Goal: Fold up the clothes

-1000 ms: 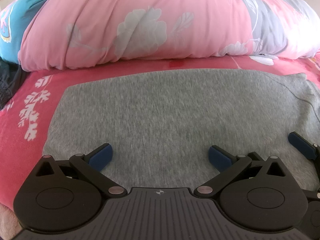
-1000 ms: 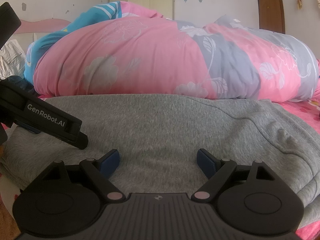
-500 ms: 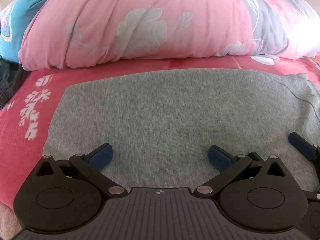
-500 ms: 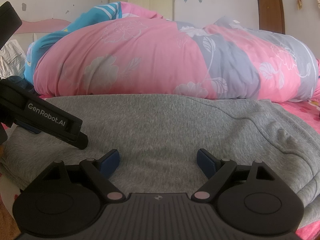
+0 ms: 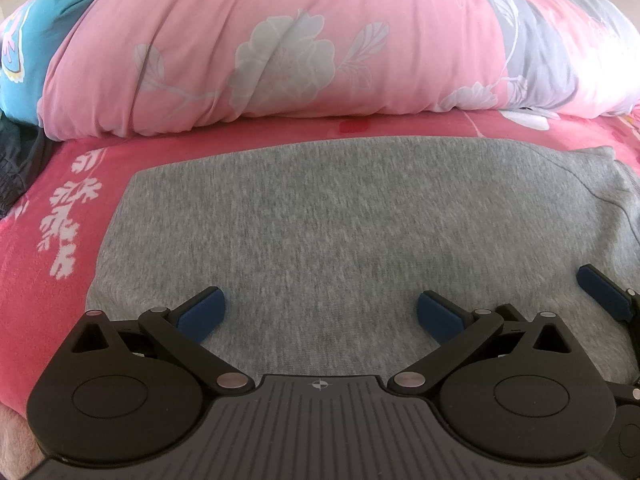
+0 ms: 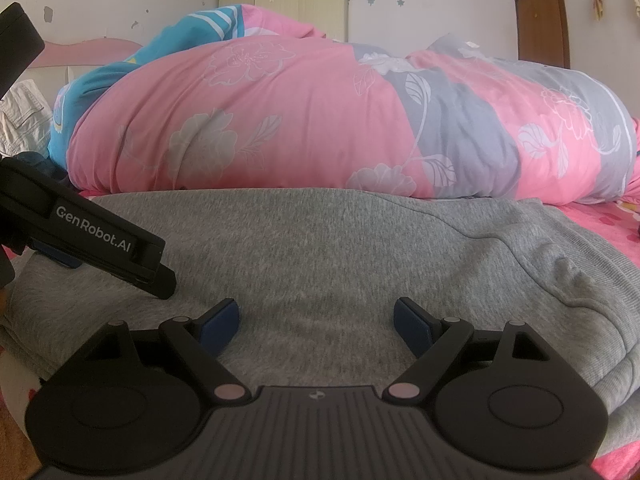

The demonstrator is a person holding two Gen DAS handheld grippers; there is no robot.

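Observation:
A grey knit garment lies flat and folded on the pink bed sheet. My left gripper is open just above its near edge, with only cloth showing between the blue pads. In the right wrist view the same grey garment fills the foreground, a seam and ribbed hem running down its right side. My right gripper is open over it, holding nothing. The left gripper's body reaches in from the left of that view, and a blue pad of the right gripper shows at the far right of the left wrist view.
A bulky pink, grey and blue floral duvet is heaped behind the garment. Dark clothing lies at the left by the duvet. A wardrobe and a brown door stand against the far wall.

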